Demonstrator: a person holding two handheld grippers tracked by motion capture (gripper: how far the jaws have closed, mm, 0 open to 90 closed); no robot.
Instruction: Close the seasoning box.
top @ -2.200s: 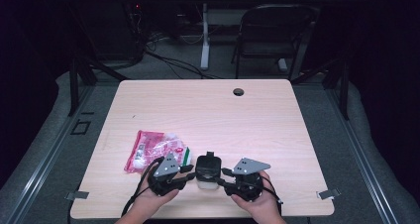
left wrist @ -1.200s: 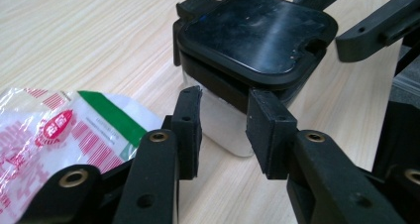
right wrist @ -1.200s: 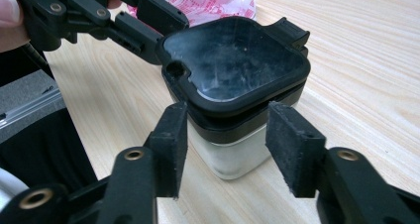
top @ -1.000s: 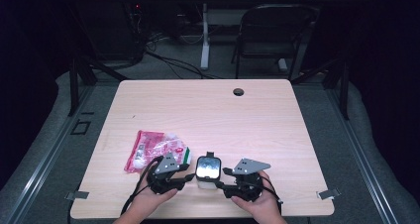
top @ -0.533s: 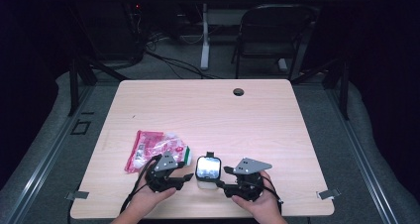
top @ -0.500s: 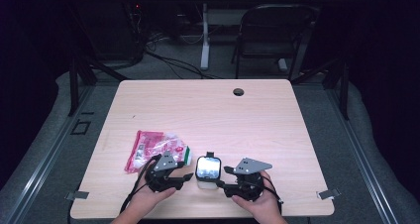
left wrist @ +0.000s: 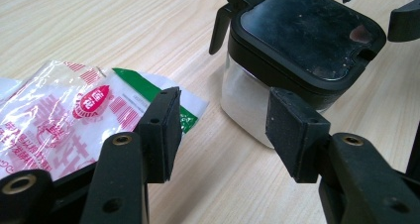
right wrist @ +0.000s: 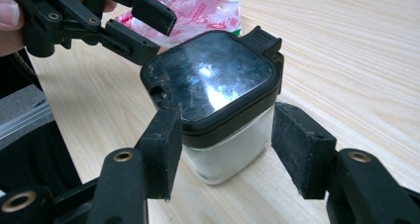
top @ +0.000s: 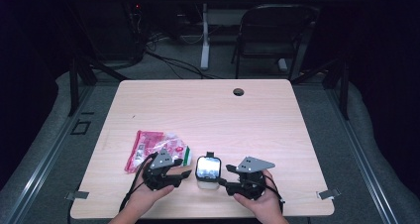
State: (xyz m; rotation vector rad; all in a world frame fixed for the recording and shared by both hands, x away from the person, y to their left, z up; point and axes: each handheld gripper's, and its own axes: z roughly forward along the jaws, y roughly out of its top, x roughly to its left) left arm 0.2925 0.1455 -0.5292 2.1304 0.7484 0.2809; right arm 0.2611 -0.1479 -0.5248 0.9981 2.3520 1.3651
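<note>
A small square container [top: 208, 168] with a black lid and clear walls stands near the table's front edge. My right gripper [top: 225, 177] is shut on the container [right wrist: 213, 85], one pad on each side wall just under the lid. My left gripper [top: 182, 170] sits just left of the container [left wrist: 307, 30]. Its jaws have just been opening and now stand open [left wrist: 223, 130] with only bare table between them. The right pad is close beside the container's wall. A red and white plastic packet [top: 148, 147] lies flat behind the left gripper.
The light wooden table [top: 198, 110] has a round cable hole [top: 238, 91] near its far edge. A folding chair [top: 272, 35] and cables stand on the floor beyond. The packet [left wrist: 64, 120] reaches close to the left jaw.
The container's top, dark in the earliest frame, now shows bright. The left gripper's jaws stand wider apart than a second ago. Both hands have kept their place.
</note>
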